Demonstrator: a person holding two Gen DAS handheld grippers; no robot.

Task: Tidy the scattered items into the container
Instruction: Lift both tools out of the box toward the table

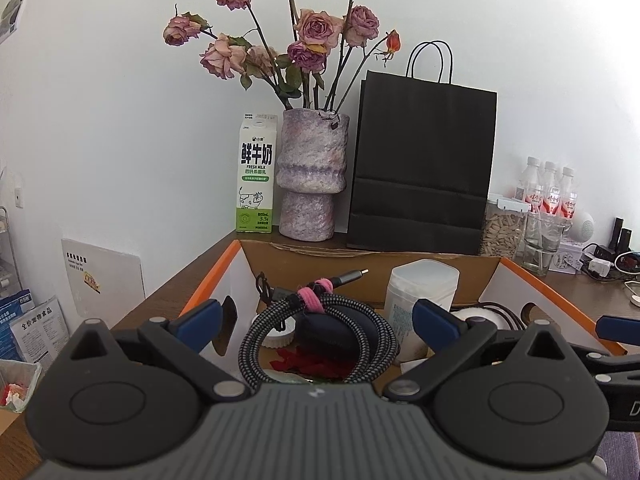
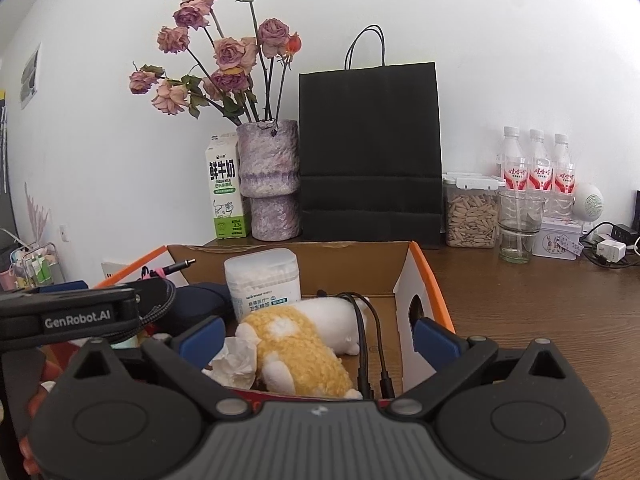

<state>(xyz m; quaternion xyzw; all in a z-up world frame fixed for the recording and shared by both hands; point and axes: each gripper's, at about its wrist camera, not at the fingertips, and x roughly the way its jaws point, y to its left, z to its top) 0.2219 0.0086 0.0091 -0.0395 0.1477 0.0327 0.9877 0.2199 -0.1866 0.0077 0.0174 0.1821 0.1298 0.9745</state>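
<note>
Both grippers, left and right, are hovering over the cardboard box. Their jaws are standing wide, holding nothing. A coiled cable and plush toy are lying inside.

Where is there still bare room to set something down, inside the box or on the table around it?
Bare table lies right of the cardboard box, in front of the glass and tin. The box is crowded: plush toy, swab tub, coiled cable.

My matt black plastic left gripper is hovering over a woven braided cable. A fuzzy plush toy is lying in the rough cardboard box, which is sitting on a smooth wooden table.
</note>
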